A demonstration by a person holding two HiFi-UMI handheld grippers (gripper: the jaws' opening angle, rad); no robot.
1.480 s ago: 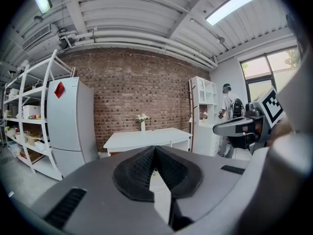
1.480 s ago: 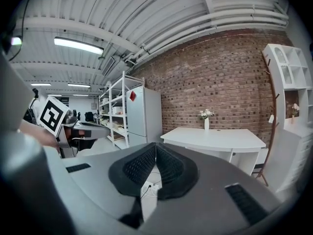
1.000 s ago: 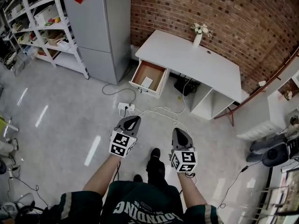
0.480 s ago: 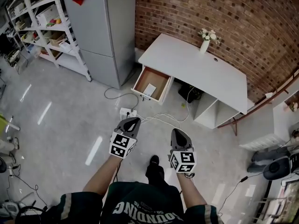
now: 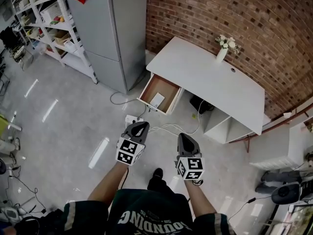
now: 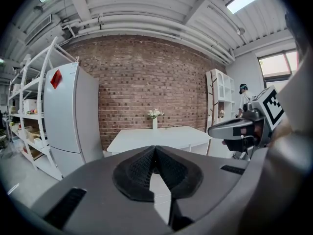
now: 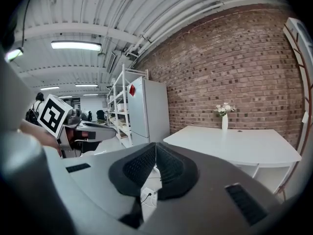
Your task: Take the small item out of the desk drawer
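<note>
Approach stage, no grasp yet. Holds left gripper [image 5: 139,126] with jaws pressed together on nothing, right gripper [image 5: 184,138] likewise closed and empty (pads meet in both gripper views). Carries both low over floor [image 5: 73,111], well apart from desk [image 5: 205,77]. Finds drawer [image 5: 164,86] pulled open under desk's left end. Shows small item [image 5: 157,100], pale and flat, inside drawer near its front edge; kind unreadable. Places item at about 1 o'clock from left gripper, 11 o'clock from right, left slightly nearer. Needs, by judgement, more closing-in, then jaws opened before dipping into drawer. Power strip [image 5: 131,118] and cables [image 5: 168,129] on floor between grippers and drawer.
</note>
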